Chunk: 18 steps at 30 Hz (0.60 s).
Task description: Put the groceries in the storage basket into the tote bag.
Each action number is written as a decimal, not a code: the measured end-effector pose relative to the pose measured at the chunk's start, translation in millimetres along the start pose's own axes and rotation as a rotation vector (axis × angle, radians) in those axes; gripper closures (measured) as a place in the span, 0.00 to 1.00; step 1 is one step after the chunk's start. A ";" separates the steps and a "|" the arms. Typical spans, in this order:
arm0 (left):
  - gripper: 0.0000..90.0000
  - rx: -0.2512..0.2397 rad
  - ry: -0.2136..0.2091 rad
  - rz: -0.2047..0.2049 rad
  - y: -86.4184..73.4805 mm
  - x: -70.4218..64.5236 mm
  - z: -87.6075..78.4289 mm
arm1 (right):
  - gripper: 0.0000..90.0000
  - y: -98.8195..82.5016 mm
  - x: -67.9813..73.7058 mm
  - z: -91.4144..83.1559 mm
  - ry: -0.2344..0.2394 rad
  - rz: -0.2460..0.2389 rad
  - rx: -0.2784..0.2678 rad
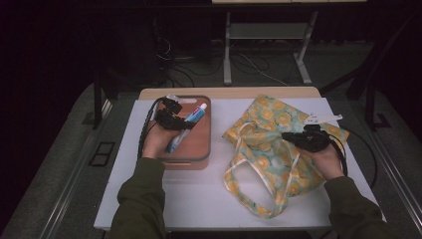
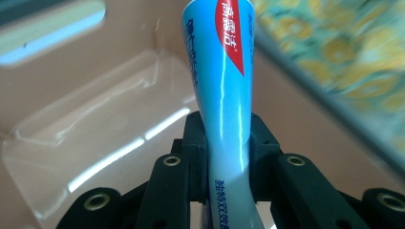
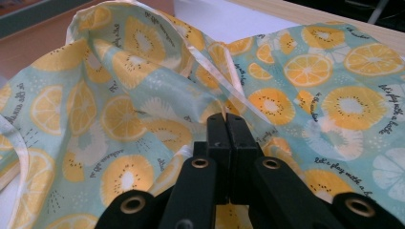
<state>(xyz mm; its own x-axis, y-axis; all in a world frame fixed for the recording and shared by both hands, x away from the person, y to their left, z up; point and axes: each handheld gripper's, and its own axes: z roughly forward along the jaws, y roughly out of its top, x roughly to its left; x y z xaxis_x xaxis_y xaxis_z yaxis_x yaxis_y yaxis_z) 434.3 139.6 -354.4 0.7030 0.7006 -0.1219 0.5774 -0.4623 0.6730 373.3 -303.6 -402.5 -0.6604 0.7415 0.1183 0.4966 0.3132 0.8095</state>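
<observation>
With the left hand-held gripper pinching the toothpaste tube over the tray, the right hand-held gripper, pinching the fruit-print tote bag's fabric beside the tray, should lift the mouth wide.

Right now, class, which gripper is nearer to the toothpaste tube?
Left. The left gripper is shut on the tube over the tray. The right gripper is across the table, shut on the bag.

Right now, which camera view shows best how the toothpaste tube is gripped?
The left gripper view: the toothpaste tube sits pinched between the left gripper's black jaws, above the tray. The high view shows the tube small, partly behind that gripper. The right gripper view shows the fruit-print bag instead.
</observation>
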 end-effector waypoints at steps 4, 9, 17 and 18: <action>0.82 -0.004 -0.032 0.029 5.6 -13.6 -11.1 | 0.99 -0.1 0.1 0.7 -0.002 -0.005 0.003; 0.82 -0.011 -0.063 0.059 9.2 -35.2 -19.1 | 0.99 -0.2 0.2 1.3 -0.004 -0.004 0.005; 0.82 -0.030 -0.147 0.125 14.0 -86.2 -15.3 | 0.99 0.0 0.8 2.0 -0.004 -0.007 0.006; 0.82 -0.033 -0.158 0.133 14.4 -93.9 -12.5 | 0.99 0.0 1.0 1.9 -0.004 -0.007 0.005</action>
<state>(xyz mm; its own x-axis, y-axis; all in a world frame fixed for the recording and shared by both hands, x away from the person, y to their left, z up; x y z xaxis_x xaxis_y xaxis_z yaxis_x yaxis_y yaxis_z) 371.4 74.0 -324.1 0.8301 0.5393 -0.1417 0.4631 -0.5253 0.7139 373.7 -301.8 -403.4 -0.6621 0.7413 0.1103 0.4944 0.3214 0.8076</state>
